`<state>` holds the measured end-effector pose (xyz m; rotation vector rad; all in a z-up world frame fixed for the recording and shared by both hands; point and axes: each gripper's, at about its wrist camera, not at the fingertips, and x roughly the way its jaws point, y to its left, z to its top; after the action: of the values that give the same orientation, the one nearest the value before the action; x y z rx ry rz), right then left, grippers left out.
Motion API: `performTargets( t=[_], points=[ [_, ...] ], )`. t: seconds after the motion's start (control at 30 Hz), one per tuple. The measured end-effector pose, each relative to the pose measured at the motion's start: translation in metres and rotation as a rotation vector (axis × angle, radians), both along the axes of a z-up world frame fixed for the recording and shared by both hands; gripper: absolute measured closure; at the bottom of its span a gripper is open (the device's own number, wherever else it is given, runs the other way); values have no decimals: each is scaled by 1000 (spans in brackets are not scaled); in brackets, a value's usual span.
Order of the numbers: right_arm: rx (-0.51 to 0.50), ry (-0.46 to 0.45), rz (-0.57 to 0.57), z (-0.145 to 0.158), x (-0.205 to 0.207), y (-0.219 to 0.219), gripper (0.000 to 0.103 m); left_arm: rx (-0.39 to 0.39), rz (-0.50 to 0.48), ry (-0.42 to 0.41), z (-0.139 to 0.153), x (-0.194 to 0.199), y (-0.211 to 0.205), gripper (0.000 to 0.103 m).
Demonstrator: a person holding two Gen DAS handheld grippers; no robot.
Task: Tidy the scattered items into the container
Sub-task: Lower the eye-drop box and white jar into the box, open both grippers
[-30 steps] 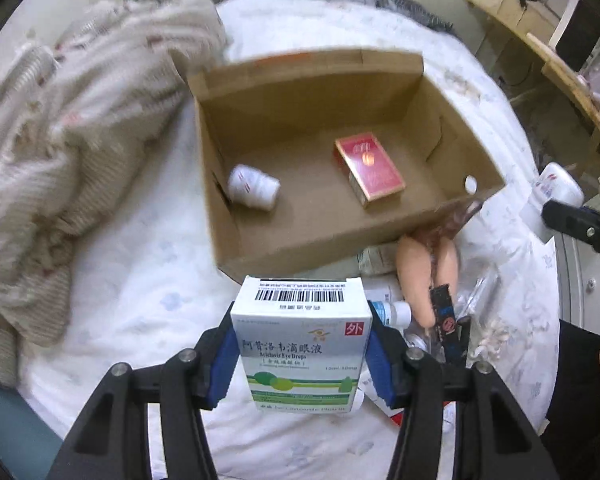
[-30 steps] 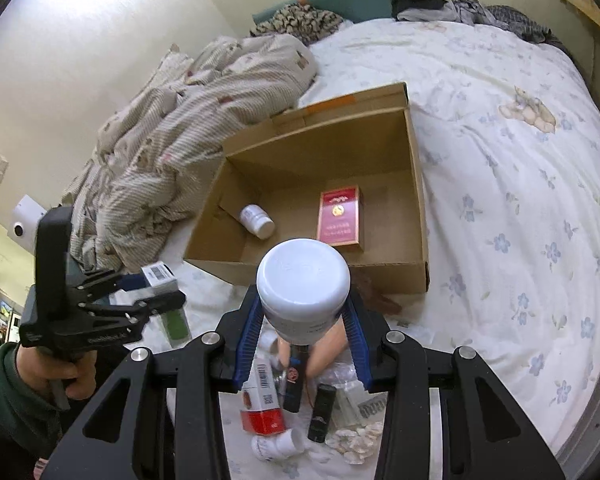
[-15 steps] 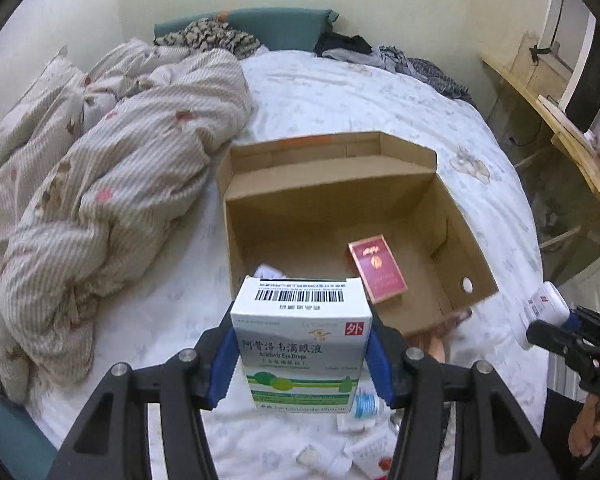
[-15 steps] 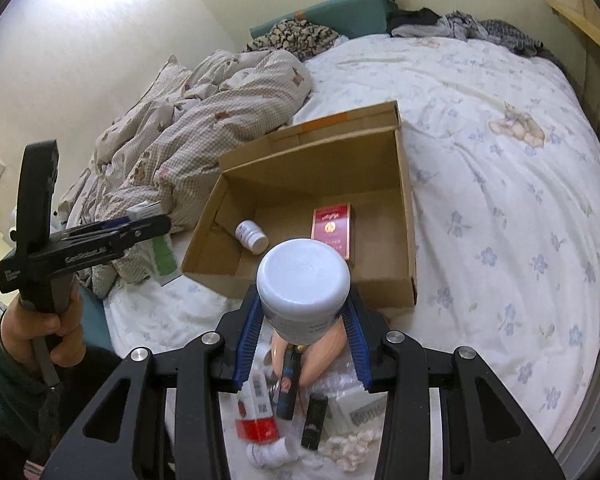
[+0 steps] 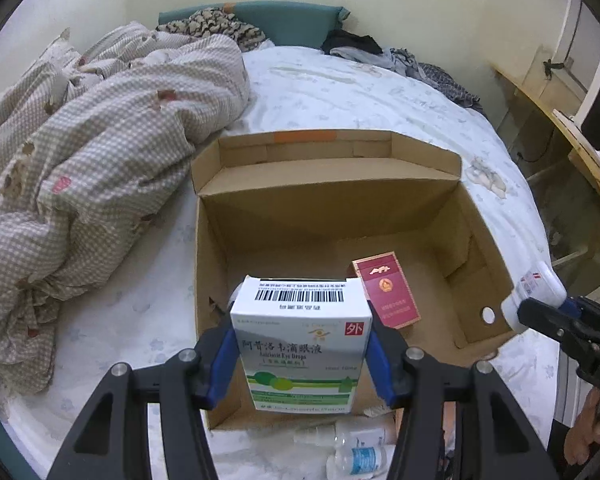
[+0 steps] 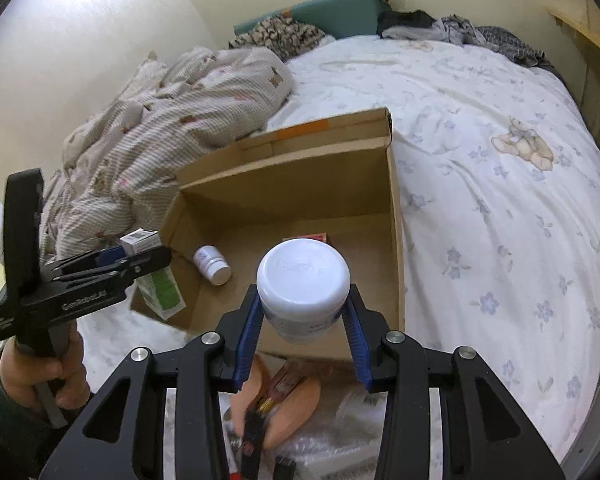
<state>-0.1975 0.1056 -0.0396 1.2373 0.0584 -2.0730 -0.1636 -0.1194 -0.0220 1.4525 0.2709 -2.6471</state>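
An open cardboard box [image 5: 416,184] [image 6: 394,184] rests on the bed. Inside lie a red packet [image 5: 386,290] and a small white bottle [image 6: 212,266]. My left gripper [image 5: 300,354] is shut on a white and green eye-drop box [image 5: 302,344], held over the box's near left corner; the eye-drop box [image 6: 156,280] also shows in the right wrist view. My right gripper [image 6: 304,320] is shut on a white jar [image 6: 303,286] with a round lid, above the box's near wall. The jar [image 5: 534,294] also appears at the box's right end.
A crumpled checked quilt [image 5: 92,160] lies left of the box. Loose items sit on the sheet in front of the box: a clear bottle [image 5: 356,456], a skin-coloured object [image 6: 296,404], dark sticks and plastic bags. A wooden shelf [image 5: 560,120] runs along the right.
Both grippers have moved forward toward the box, each keeping its item. The eye-drop box now hangs over the box's near left corner, and the jar over its near wall.
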Motion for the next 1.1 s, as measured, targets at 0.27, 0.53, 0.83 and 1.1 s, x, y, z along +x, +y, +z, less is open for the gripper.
performTargets(
  t=[0.27,0.53,0.83,1.1],
  points=[
    [121,-64,19,-36,-12,-30,60,-29,-37,-26,-27,-19,10,47],
    [204,-43,41,-49,-9,-39,59,-54,-75,-77,-48,-22,21,47],
    [148,-70,32,-39,-7,-33,41,-83,-50,-92,-51,-22,19,32],
    [111,-19,48,-18,0,-31,41,-53,-35,-56,-34,-11,15,26]
  ],
)
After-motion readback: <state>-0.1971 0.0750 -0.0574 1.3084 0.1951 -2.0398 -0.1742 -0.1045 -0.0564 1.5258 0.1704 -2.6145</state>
